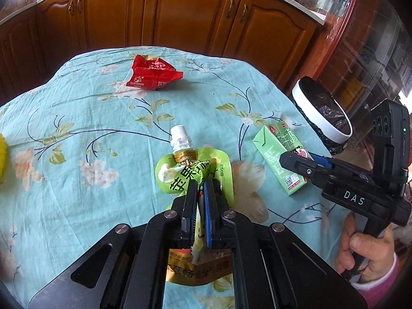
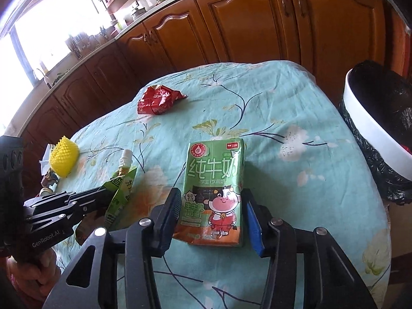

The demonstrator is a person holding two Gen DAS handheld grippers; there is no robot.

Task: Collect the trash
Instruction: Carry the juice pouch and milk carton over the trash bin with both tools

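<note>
Pouch (image 1: pixel 191 172) spout away w/ left tongs (image 1: pixel 199 206), carton (image 2: pixel 215 195) lengthwise.

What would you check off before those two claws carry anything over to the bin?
1. Left claw shut on the green drink pouch: ok, pads pinch its middle.
2. Pouch cap on: ok, white cap in place.
3. Right claw gripping the milk carton: not ok, fingers sit either side with gaps, jaws open.
4. Carton lying flat on the tablecloth between the fingers: ok.
5. Bin open and lined: ok, black bag inside the white rim, beside the table.
6. Red wrapper collected: not ok, it lies at the far end.
</note>
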